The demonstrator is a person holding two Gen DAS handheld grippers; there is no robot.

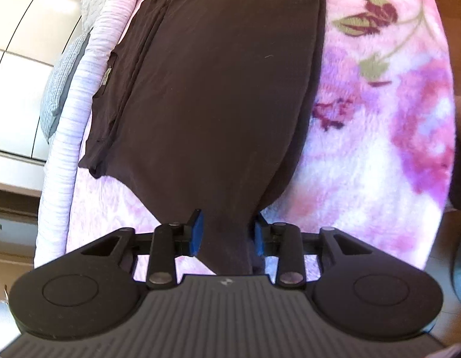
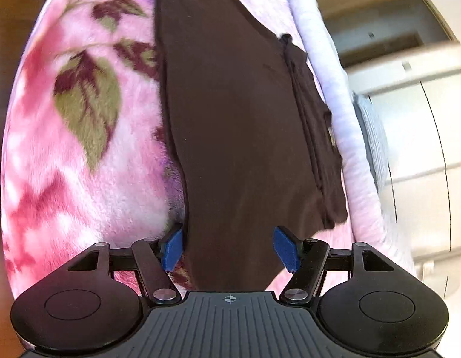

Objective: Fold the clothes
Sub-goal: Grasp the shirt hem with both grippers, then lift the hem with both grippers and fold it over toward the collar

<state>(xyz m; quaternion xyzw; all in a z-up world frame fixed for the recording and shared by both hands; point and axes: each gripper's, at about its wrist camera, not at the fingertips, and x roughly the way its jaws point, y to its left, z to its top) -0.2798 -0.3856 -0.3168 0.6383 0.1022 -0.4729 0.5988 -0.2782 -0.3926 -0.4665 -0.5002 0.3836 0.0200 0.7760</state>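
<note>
Left wrist view
- Garment: your dark brown garment (image 1: 218, 89) lies flat on the pink floral blanket (image 1: 394, 113), partly folded, a narrower layer along its left edge.
- Left gripper (image 1: 227, 235): narrowed on the near corner of the cloth; the blue pads (image 1: 197, 232) look to be touching it on both sides.
- Writing: small neck tag (image 1: 106, 74), too small to read.

Right wrist view
- Garment (image 2: 230, 119): the same cloth runs away from you, near end between the fingers.
- Right gripper (image 2: 230, 249): wide, pads (image 2: 285, 249) clear of the cloth.
- Step: taking hold of the near hem corners.
- Next move: you likely need this side closed on the cloth, then both lifted evenly toward the far edge.
- Writing: none legible.
</note>
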